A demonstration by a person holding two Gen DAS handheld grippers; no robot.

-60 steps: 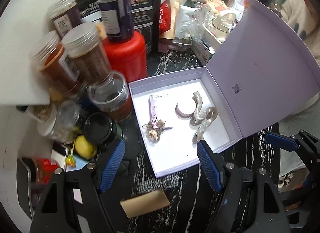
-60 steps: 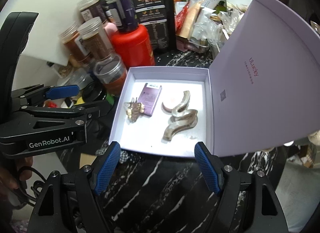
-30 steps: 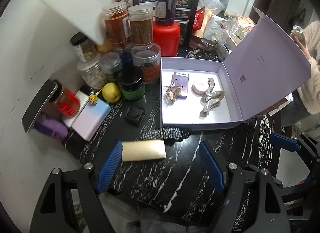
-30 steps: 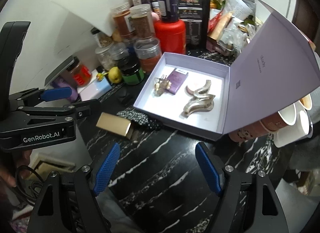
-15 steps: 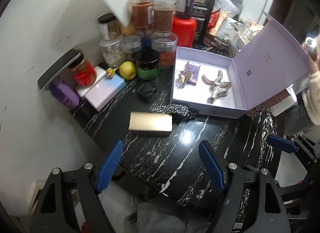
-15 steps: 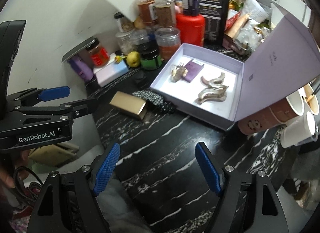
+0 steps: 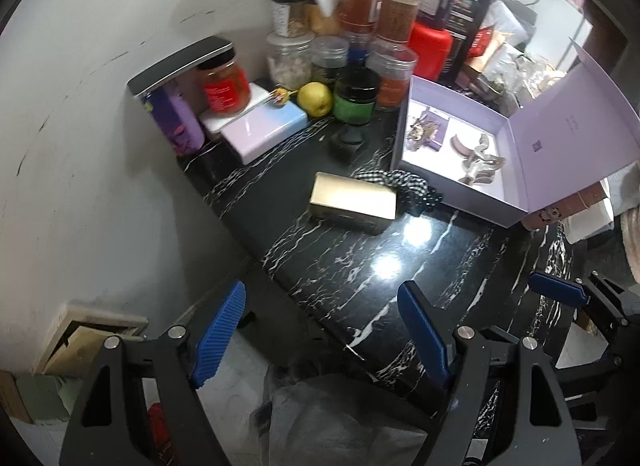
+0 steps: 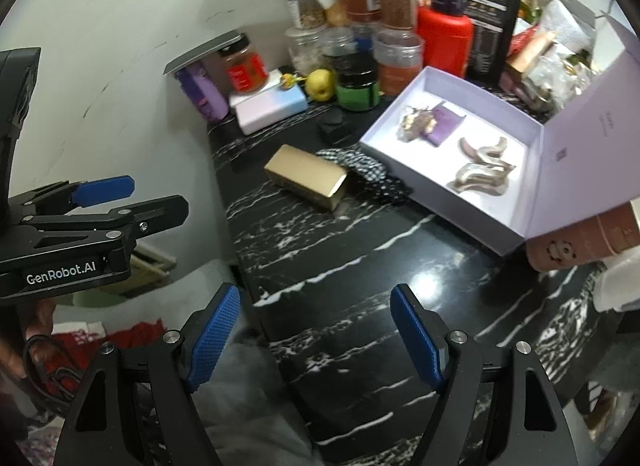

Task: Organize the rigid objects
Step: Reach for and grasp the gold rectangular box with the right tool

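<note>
We hold the left gripper (image 7: 322, 334) and the right gripper (image 8: 316, 332) with jaws spread wide and empty, both off the desk's (image 7: 360, 266) near edge. The gold box (image 7: 353, 201) lies ahead of both, mid-desk just beside the open lilac box (image 7: 472, 189), its long axis running crosswise to our reach. We judge neither gripper clearly nearer; its narrow width suits a grip across it.
</note>
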